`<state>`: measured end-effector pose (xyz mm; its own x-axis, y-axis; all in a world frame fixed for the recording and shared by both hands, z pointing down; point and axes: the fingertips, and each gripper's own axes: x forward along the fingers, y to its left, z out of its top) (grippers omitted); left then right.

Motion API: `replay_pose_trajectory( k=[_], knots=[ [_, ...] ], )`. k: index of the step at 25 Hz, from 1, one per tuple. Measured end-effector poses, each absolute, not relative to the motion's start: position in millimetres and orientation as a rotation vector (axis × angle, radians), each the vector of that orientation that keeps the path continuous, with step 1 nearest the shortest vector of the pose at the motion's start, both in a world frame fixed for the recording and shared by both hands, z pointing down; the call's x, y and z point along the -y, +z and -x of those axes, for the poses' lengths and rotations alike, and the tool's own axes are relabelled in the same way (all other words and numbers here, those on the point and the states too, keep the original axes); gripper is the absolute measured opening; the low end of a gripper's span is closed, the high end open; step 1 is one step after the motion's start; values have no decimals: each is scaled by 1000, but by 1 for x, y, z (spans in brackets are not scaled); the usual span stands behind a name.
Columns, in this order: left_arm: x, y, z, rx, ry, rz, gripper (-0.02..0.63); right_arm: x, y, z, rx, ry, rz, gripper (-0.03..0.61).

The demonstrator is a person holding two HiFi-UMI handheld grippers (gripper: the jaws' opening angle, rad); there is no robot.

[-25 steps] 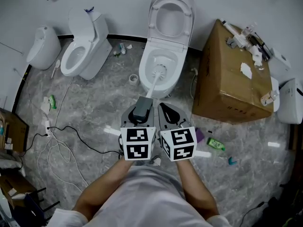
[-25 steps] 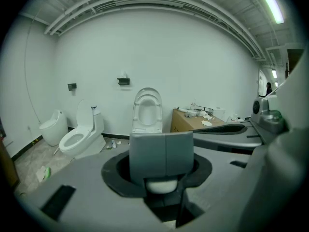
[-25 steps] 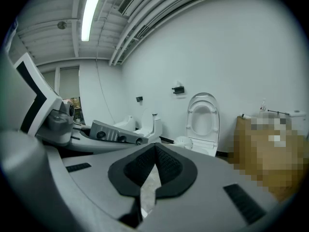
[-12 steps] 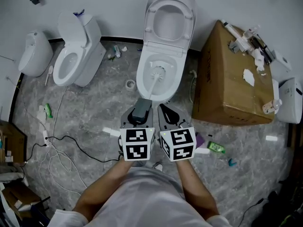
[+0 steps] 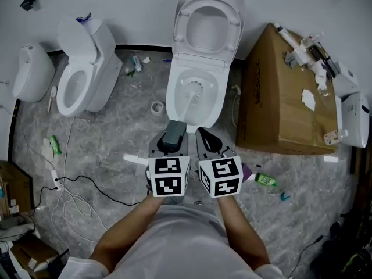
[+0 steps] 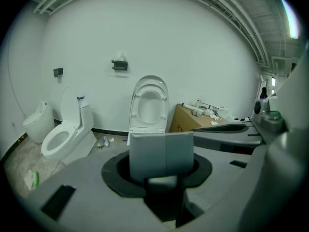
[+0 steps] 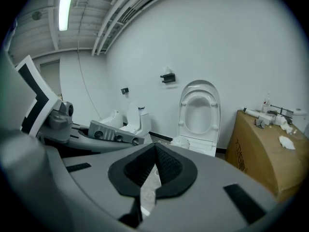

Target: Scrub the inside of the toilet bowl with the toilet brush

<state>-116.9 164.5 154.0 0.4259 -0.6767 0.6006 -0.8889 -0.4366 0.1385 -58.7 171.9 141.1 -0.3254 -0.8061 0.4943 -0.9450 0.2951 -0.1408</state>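
Left tongs (image 5: 174, 130) still clamping toilet brush (image 5: 192, 89), bristles unmoved in bowl (image 5: 217, 100)

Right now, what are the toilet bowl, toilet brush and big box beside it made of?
The toilet bowl looks like glazed white ceramic: smooth, glossy. The toilet brush seems plastic: white shaft, grey grip in the jaws of the left gripper. The box is matte brown cardboard, creased edges.
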Motion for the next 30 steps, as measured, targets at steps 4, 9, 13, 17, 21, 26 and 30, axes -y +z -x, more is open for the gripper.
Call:
replay_pose_trajectory(
  k=[4,9,13,17,21,26,30],
  knots=[
    [-140,163,117,1292,667,-2244,156,-146,152,58,2214,620,-1598,2],
    [-111,179,118,1268,683,-2228,156,-116,166,55,2189,639,-1602,2],
    [-93,199,117,1251,696,-2207,156,-97,179,49,2171,644,-1606,2],
    [-81,225,110,1226,715,-2177,156,-85,201,40,2151,668,-1605,2],
    [-69,249,101,1226,728,-2151,156,-70,224,28,2137,679,-1602,2],
    [-61,283,82,1217,751,-2105,156,-56,258,7,2132,710,-1590,2],
    [-58,311,71,1211,762,-2073,156,-47,289,-6,2123,744,-1568,2]
  ],
)
